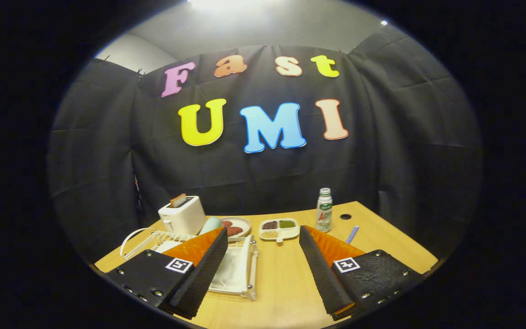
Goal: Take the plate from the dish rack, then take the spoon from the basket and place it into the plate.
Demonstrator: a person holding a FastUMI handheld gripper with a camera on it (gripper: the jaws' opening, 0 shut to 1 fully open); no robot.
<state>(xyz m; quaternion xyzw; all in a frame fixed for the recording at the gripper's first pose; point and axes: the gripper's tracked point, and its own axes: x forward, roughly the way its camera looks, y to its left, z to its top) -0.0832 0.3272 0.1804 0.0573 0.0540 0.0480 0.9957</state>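
Gripper view looks forward from above the table [286,274], along spread fingers [208,267], toward the booth wall

My tongs [263,256] have black ribbed pads [208,269], orange backs and black-white square tags, spread wide. At 10 o'clock: white wire rack [162,238], white toaster [182,214]. At 1 o'clock: green-capped white bottle [324,210]. Tan wood table [281,283].

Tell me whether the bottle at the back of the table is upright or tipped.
Upright. The bottle stands on its base on the table, cap on top, beyond the open hand-held gripper, beside the divided snack tray.
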